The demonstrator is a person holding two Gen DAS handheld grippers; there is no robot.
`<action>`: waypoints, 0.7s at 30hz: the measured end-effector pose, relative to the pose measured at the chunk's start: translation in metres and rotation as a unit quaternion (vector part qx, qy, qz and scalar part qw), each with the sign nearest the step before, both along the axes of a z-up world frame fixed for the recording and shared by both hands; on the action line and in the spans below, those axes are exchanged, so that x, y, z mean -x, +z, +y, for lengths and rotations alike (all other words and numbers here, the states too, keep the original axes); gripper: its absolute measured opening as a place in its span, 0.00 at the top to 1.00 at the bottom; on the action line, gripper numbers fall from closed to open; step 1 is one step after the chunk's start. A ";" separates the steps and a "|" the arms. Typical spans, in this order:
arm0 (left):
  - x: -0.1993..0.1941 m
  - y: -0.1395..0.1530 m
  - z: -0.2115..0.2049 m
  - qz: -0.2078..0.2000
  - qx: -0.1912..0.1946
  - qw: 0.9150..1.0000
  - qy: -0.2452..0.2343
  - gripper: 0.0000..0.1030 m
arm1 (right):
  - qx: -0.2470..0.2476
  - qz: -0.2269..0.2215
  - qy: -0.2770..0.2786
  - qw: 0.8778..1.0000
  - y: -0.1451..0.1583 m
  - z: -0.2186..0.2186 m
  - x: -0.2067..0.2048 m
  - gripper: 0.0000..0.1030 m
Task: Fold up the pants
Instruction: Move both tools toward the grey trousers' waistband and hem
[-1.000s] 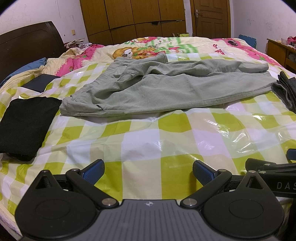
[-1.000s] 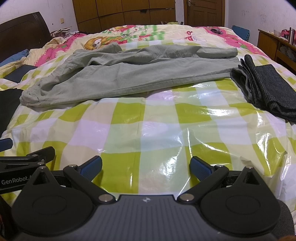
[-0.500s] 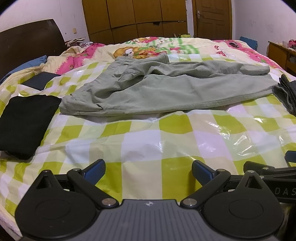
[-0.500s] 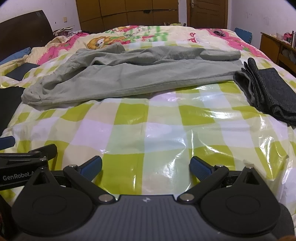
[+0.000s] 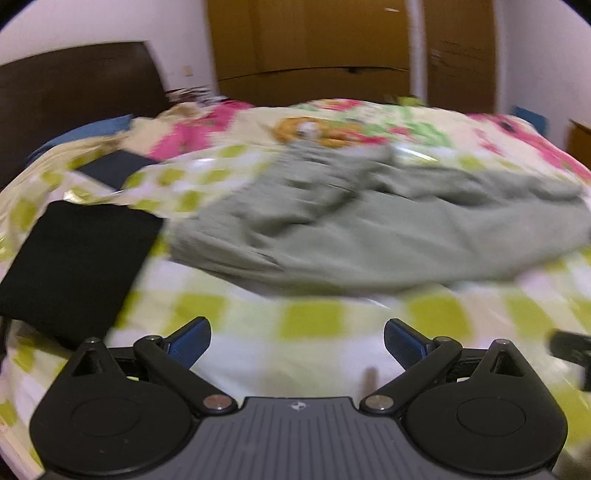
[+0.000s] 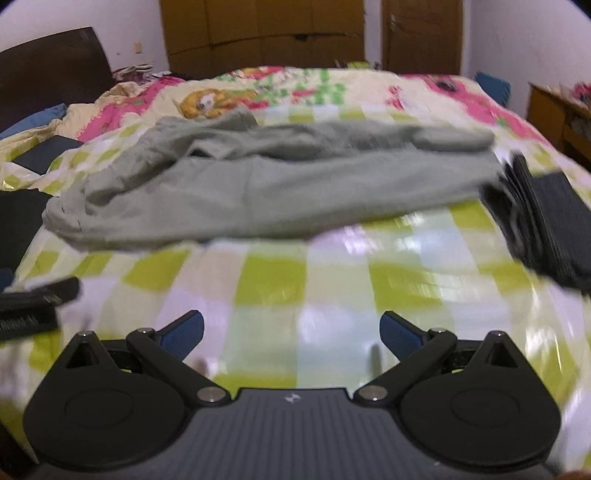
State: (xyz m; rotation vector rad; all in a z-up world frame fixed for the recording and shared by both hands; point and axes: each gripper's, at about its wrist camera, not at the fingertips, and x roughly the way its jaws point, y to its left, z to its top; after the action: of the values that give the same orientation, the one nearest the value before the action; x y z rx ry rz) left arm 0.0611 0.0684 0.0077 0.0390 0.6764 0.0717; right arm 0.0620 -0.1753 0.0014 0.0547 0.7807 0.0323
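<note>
Two grippers, left gripper (image 5: pixel 297 345) and right gripper (image 6: pixel 291 334), both spread wide and empty, above a checked sheet (image 6: pixel 269 273), grey-green pants (image 6: pixel 258 184) lying unfolded beyond.

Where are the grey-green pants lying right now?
In both wrist views the grey-green pants lie spread across the checkered sheet, between a black folded garment on the left and a dark grey folded stack on the right.

A home bedroom. A wide bed (image 6: pixel 332 280) fills the view, its near half under a glossy green-and-white checked cover, a pink cartoon quilt (image 6: pixel 280 88) at its far edge. A dark wooden headboard (image 5: pixel 74 85) stands at the left, brown wardrobe doors (image 6: pixel 258 33) line the back wall, and a wooden door (image 6: pixel 421 33) stands beside them.
</note>
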 end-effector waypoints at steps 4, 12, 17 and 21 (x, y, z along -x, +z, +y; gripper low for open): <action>-0.046 -0.005 0.047 -0.003 0.009 0.999 0.052 0.00 | 0.020 -0.009 0.056 0.998 -0.002 0.025 -0.038 0.03; -0.119 -0.031 0.086 0.014 0.007 0.997 0.074 0.00 | 0.052 -0.026 0.170 0.984 -0.018 0.093 -0.106 0.03; -0.138 -0.047 0.095 0.029 0.032 0.997 0.057 0.32 | 0.066 -0.021 0.220 0.973 -0.030 0.123 -0.130 0.11; -0.137 -0.042 0.104 0.013 0.055 0.997 0.055 0.52 | 0.063 -0.005 0.242 0.968 -0.038 0.137 -0.139 0.36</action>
State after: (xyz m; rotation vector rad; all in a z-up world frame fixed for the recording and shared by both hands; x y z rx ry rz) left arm 0.1983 0.1720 -0.0345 -0.1033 0.7071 0.1390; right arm 0.2013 -0.0381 -0.0364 -0.2577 0.7691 0.4452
